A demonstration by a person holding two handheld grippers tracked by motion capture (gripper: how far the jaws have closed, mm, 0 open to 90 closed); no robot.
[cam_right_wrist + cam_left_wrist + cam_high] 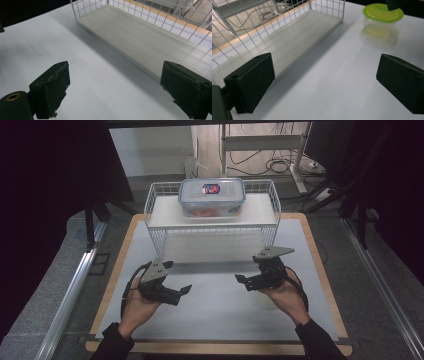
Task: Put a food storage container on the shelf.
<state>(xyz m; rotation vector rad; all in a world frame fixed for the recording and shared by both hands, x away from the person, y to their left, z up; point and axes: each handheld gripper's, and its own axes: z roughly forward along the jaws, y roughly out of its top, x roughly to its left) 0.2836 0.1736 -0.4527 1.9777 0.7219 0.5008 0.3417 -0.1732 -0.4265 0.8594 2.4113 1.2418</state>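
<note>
Both grippers hang low over the white table top (215, 310), nothing in either. Left gripper (184, 290) has its jaws spread wide, bare table between them in the left gripper view; right gripper (242, 280) is the same, released and empty.

The clear rectangular container with the blue-rimmed lid (212, 196) sits on the upper shelf of the white wire rack (155, 200), well apart from both grippers and centred on the shelf. Reddish contents show through the wall, too small to identify.

The left gripper view also picks up a small round tub with a green lid (382, 18) on the table beyond the rack's corner.

Judgement: this reads as a rest stance between steps, with the hands symmetric in front of the rack. If the shelf container is the target, next move calls for both grippers to rise to shelf height and close on its two short ends, clear of the wire sides.
</note>
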